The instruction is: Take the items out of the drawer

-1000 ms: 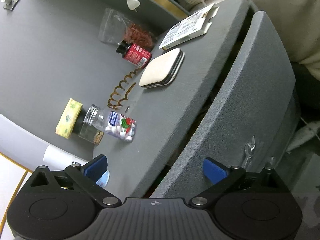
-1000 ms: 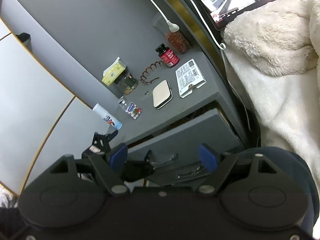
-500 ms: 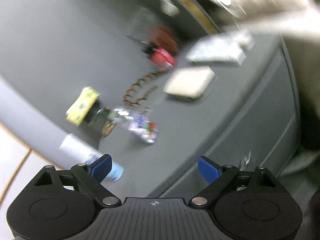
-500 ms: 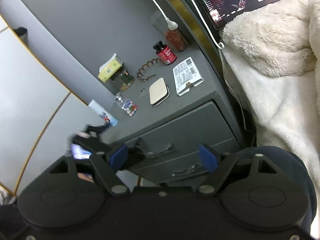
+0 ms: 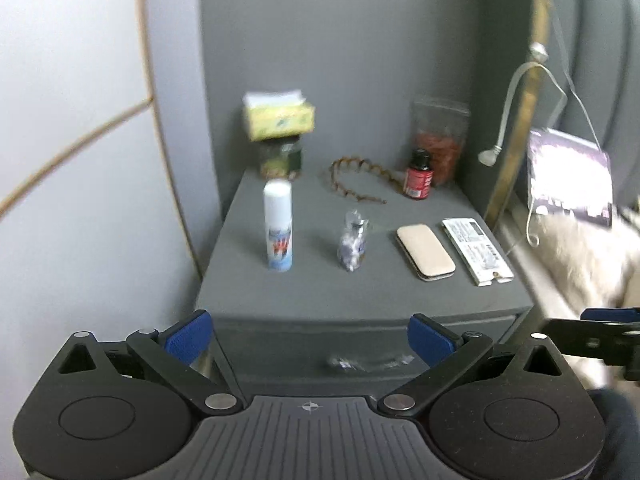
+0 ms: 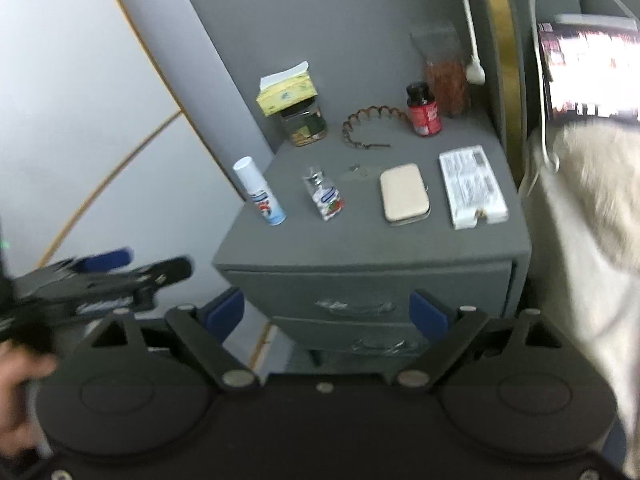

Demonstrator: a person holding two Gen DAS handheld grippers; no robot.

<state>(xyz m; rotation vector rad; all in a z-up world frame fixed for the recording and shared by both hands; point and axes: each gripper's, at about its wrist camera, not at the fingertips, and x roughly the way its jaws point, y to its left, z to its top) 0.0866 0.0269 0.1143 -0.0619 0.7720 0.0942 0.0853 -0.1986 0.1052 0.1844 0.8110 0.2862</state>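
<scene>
the top drawer (image 6: 368,292) is now pushed shut; both the left gripper (image 5: 310,334) and right gripper (image 6: 328,314), fingers apart and empty, have backed away, the right's jaws just opening; task looks finished.

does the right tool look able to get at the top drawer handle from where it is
Probably yes. The right tool is open and empty, facing the nightstand front, and nothing stands between it and the top drawer handle. The left tool is off to the side, clear of that path. The drawer is shut.
</scene>
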